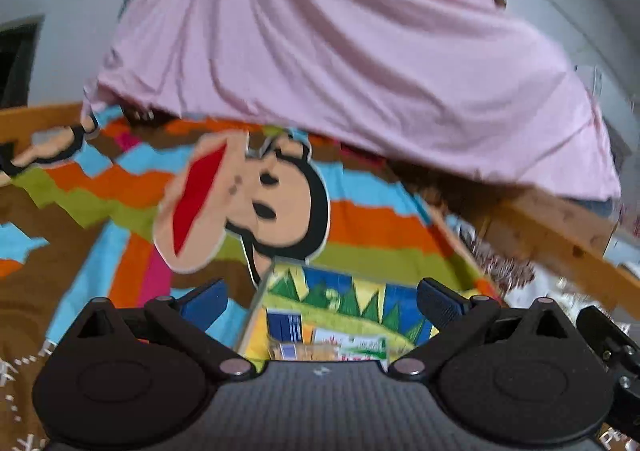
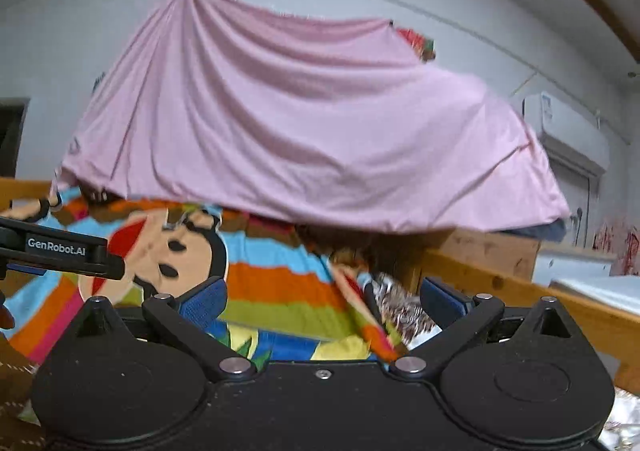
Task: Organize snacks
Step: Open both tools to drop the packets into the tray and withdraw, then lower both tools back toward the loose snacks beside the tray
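Observation:
In the left wrist view, a colourful box point(image 1: 340, 295) with a green, yellow and blue print sits low in the picture, and its open top shows snack packets point(image 1: 352, 347) inside. My left gripper point(image 1: 322, 303) hangs over it with its blue pads spread wide on either side, pressing on nothing. My right gripper point(image 2: 322, 303) is open too, with nothing between its fingers. Only the top edge of the box point(image 2: 280, 347) shows just below it. The left gripper's black body point(image 2: 60, 251) reaches in from the left of the right wrist view.
The box rests on a striped blanket with a cartoon monkey point(image 1: 256, 207). A pink sheet point(image 1: 340, 63) hangs across behind. A wooden bed rail point(image 2: 520, 291) runs along the right, and crinkled silver foil point(image 2: 396, 311) lies beside it. An air conditioner point(image 2: 572, 131) is on the wall.

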The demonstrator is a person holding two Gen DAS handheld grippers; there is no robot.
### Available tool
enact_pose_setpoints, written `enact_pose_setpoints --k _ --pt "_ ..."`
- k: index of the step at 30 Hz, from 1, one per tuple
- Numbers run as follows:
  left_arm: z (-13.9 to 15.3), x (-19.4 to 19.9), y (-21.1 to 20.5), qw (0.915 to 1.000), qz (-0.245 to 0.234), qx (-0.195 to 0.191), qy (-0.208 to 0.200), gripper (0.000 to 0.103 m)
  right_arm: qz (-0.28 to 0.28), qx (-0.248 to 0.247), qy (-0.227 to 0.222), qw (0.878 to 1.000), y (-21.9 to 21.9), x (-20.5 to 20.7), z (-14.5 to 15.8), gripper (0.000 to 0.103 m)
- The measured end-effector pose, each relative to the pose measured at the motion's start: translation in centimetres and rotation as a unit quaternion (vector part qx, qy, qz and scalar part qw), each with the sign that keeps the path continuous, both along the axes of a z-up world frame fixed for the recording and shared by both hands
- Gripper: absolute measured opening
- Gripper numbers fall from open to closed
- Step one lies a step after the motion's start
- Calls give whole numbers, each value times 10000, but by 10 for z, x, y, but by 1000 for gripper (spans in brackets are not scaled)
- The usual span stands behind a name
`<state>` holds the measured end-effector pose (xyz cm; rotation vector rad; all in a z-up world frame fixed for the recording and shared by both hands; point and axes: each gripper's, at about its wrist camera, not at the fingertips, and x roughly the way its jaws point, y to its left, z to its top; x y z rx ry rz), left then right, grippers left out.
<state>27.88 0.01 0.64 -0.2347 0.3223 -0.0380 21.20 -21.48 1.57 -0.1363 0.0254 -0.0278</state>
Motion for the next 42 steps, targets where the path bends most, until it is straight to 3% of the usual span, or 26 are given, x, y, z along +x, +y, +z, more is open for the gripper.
enact_pose_setpoints --k 4,9,18,31,42 --pt "12 -34 -1 9993 31 100 -365 103 38 39 -194 9998 -6 -29 10 102" --pt "16 -78 -9 9951 151 535 -814 103 140 31 -246 9996 -8 -63 14 102" --pt "10 -140 -9 9902 353 846 -1055 103 315 -108 -159 9993 -8 -116 10 102" --pt "-3 -202 -15 9894 248 1258 -678 103 456 -138 120 9988 -7 -163 1 102" --pt "-13 -214 -8 9915 496 1176 -251 103 559 58 1057 9928 -9 -165 -17 102"
